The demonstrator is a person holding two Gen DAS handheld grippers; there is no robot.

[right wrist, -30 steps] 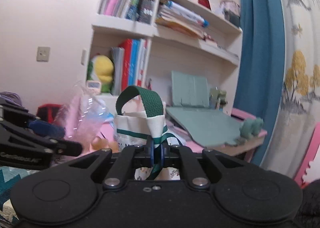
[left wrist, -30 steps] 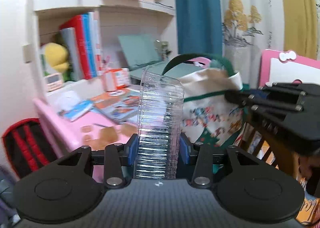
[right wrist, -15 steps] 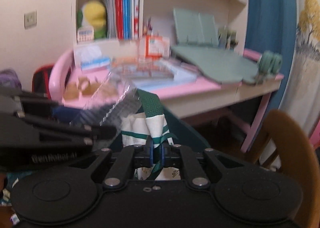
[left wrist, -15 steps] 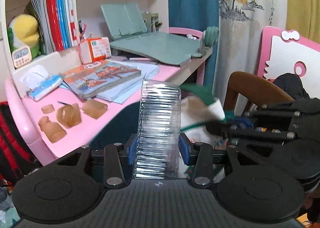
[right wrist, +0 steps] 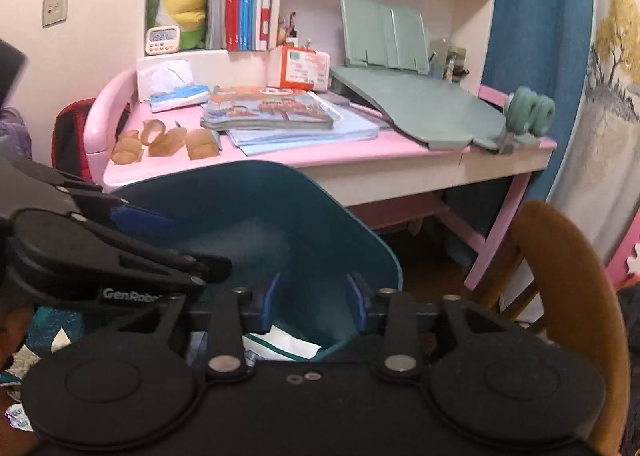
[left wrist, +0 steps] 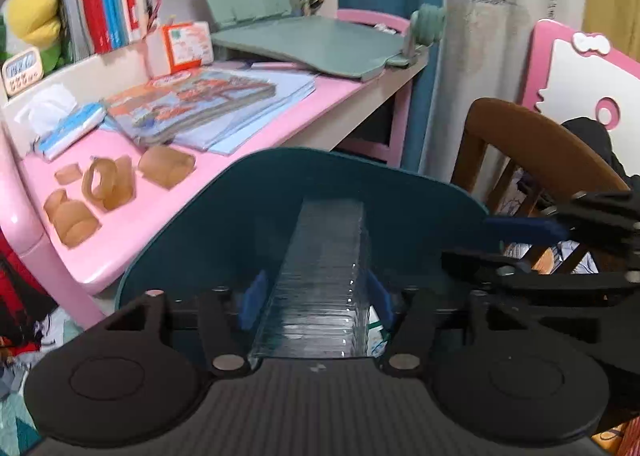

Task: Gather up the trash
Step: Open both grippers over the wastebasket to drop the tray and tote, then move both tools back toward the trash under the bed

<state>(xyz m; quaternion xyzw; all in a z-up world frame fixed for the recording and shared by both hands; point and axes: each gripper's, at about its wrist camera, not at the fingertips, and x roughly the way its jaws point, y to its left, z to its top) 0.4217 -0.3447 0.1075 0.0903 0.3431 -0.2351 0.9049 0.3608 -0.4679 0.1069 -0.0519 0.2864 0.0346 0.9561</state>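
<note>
Beside the pink bench [left wrist: 132, 223], a teal bin [left wrist: 248, 215] gapes below both tools. Left hand-held gripper [left wrist: 314, 298], jaws opening, straddles a ribbed clear plastic container [left wrist: 324, 276] pointing lengthwise into it; right hand-held gripper [right wrist: 314, 302] is opening, empty.

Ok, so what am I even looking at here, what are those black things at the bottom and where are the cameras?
A person holds a tool with a two-finger claw in each hand, and a camera on each looks forward past its fingers. One picture is from the left claw, the other from the right claw. Both hang over what looks like a teal bin, in front of a pink desk with books and a tissue pack. The left jaws are opening around a clear plastic tray. The right jaws are opening with nothing between them.
</note>
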